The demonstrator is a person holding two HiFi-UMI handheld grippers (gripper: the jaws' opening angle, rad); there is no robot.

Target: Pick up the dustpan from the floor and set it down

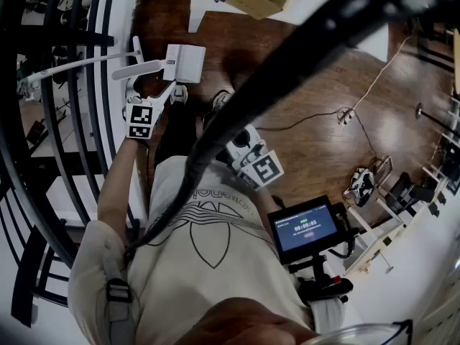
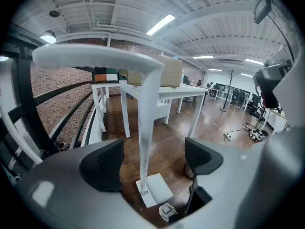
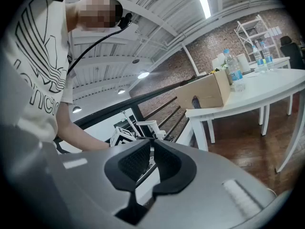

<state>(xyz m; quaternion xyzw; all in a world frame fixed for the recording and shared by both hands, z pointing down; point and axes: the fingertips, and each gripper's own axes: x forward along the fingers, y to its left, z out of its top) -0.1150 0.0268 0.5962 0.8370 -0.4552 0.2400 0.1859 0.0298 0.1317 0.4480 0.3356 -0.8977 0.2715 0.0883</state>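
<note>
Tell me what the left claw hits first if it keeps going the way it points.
The dustpan handle. It stands upright between the left claw's open jaws, touched by neither pad, so it comes first, though how far ahead it stands is unclear. Behind it lies floor.

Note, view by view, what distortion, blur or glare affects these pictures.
Head view: a dark cable crosses the frame out of focus, and the fisheye bows the railing bars. Left gripper view: black corners ring the picture, the ceiling strip light glares, and the dustpan handle looms large near the lens. Right gripper view: the same black corners; the white table edge curves.
</note>
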